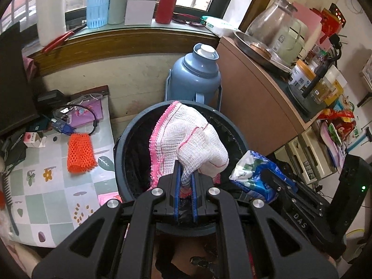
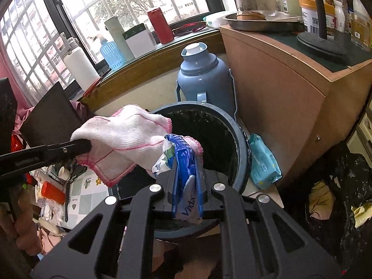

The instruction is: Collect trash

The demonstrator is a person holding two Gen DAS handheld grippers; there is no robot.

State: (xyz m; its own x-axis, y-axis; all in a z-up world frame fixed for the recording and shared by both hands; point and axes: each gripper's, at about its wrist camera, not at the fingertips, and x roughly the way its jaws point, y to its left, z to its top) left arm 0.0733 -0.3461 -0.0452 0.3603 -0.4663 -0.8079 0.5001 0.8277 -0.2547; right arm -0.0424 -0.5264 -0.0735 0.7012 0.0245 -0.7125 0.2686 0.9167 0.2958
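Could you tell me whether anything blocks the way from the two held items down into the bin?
Nothing visible does. The left gripper holds the white mesh cloth with pink edging and the right gripper the blue tissue packet, both above the open mouth of the round dark bin.

A lived-in room of a home, crowded with household goods. At 12 o'clock a barred window (image 2: 97, 21) looks out on trees and buildings; its wooden sill (image 1: 130, 37) carries a red canister (image 1: 167, 2), a blue plastic bottle (image 1: 97, 7) and a white box (image 1: 139, 8). At 1 to 2 o'clock a brown cabinet (image 1: 253, 97) bears a glass jar (image 1: 272, 18), a metal tray (image 1: 253, 48) and food containers. A blue thermos flask (image 1: 195, 74) stands on the floor at centre, behind a dark round trash bin (image 1: 121, 148). At 9 o'clock a counter with a floral tiled cloth (image 1: 53, 186) holds cables, small boxes and an orange mesh sleeve (image 1: 80, 152).
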